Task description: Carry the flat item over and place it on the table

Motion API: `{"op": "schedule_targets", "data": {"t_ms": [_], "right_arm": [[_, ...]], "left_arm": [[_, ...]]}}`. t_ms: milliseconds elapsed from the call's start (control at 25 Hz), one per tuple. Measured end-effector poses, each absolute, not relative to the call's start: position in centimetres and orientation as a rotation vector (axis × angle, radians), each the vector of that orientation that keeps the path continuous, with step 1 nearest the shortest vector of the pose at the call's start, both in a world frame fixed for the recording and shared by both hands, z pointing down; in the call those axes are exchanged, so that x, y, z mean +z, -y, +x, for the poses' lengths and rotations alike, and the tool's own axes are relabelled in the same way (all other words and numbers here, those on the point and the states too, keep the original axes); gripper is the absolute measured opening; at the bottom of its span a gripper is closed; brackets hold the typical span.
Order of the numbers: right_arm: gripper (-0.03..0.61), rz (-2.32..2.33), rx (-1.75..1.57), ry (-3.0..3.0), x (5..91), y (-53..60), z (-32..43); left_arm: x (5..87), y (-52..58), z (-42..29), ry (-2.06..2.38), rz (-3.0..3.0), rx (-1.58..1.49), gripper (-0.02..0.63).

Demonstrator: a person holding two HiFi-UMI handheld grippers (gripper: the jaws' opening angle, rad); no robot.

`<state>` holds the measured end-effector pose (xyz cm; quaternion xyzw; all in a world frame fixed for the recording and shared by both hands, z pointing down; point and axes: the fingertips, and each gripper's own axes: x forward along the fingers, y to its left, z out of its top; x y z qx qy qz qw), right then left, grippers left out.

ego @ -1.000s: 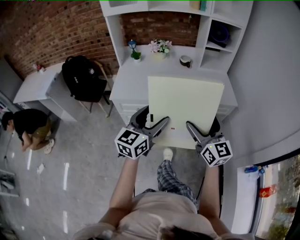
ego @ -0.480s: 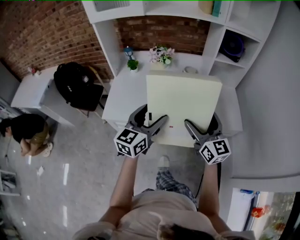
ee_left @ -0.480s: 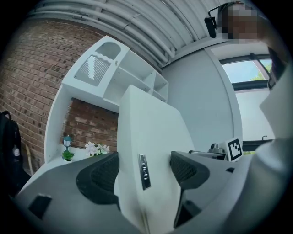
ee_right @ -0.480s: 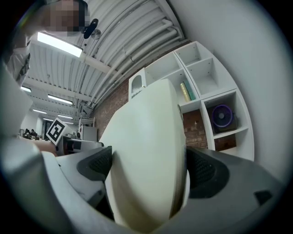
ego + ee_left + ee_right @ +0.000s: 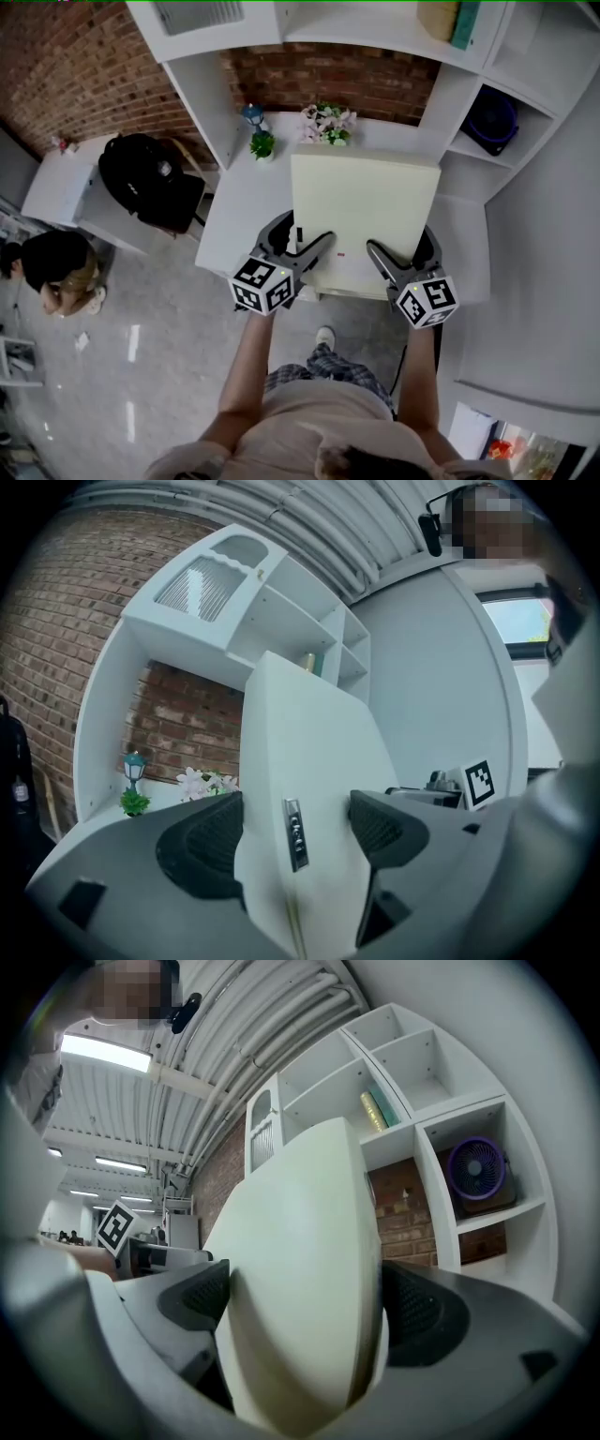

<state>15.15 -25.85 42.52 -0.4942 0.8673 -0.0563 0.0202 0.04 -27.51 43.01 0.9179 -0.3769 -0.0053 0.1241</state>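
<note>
A flat pale cream square cushion (image 5: 363, 217) hangs level over the white desk (image 5: 239, 202), held by its near edge. My left gripper (image 5: 300, 247) is shut on the cushion's near left corner, where a small label (image 5: 295, 833) shows on the cushion (image 5: 300, 761) between the black pads. My right gripper (image 5: 397, 257) is shut on the near right corner, its pads pressing into the cushion (image 5: 305, 1279). The cushion hides most of the desk top beneath it.
Small potted plants (image 5: 262, 143) and a flower bunch (image 5: 326, 122) stand at the desk's back, under white shelving (image 5: 309, 28). A purple fan (image 5: 490, 120) sits in a shelf cubby. A black backpack (image 5: 145, 183) rests on a chair at left. A person (image 5: 56, 267) crouches on the floor.
Both grippers have carried the cushion forward, so it now lies over the desk and the shelving is closer. Both grips are unchanged.
</note>
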Motion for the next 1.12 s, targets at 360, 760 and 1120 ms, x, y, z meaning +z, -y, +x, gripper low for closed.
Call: {"op": "schedule_targets", "data": {"t_ms": [360, 760, 1120], "right_arm": [[0.503, -1.525, -0.279, -2.698, 45.1, 31.8, 15.4], [0.503, -1.543, -0.371, -2.725, 47.7, 34.4, 14.2], [0.503, -1.58, -0.544, -2.71, 52.5, 34.8, 13.7]], "left_arm": [[45.1, 33.2, 0.2, 1.113, 2.647, 0.051, 0.345], [47.9, 35.7, -1.0, 1.096, 2.585, 0.078, 0.345], [52.5, 36.3, -1.4, 1.064, 2.511, 0.148, 0.345]]}}
